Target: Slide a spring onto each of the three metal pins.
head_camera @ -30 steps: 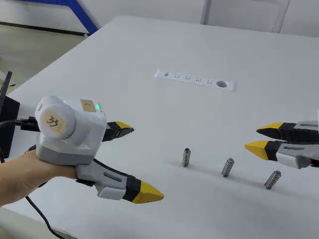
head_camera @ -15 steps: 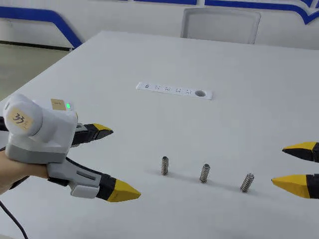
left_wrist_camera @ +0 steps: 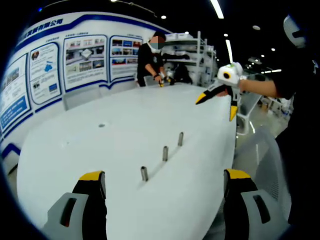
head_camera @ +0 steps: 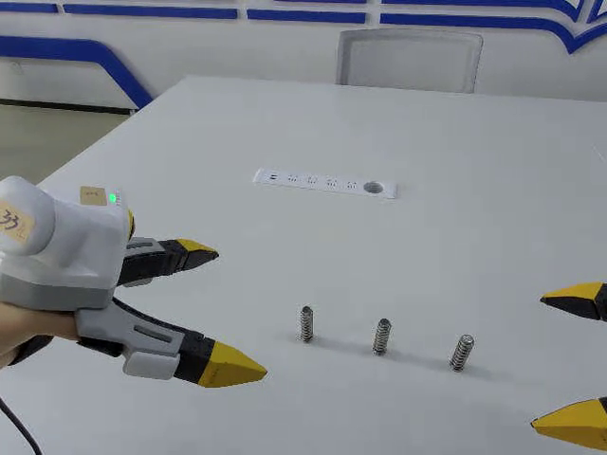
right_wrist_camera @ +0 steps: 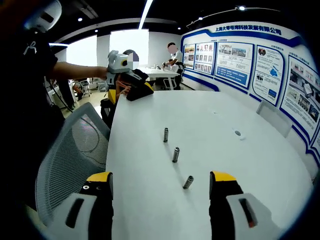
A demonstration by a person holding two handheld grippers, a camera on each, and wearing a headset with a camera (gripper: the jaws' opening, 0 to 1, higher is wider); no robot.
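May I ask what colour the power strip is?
White; the power strip shows best in the head view.

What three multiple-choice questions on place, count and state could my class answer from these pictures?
1. Where does the power strip lie?
A. Beyond the springs, farther from the person.
B. Between springs and person.
C. On the floor.
2. How many springs stand on the table?
A. Two.
B. Three.
C. Five.
3. How do the left tongs stand?
A. Shut on a spring.
B. Open and empty.
C. Shut and empty.
Answers: A, it lies past the row; B, three stand in line; B, the yellow tips are wide apart, nothing between.
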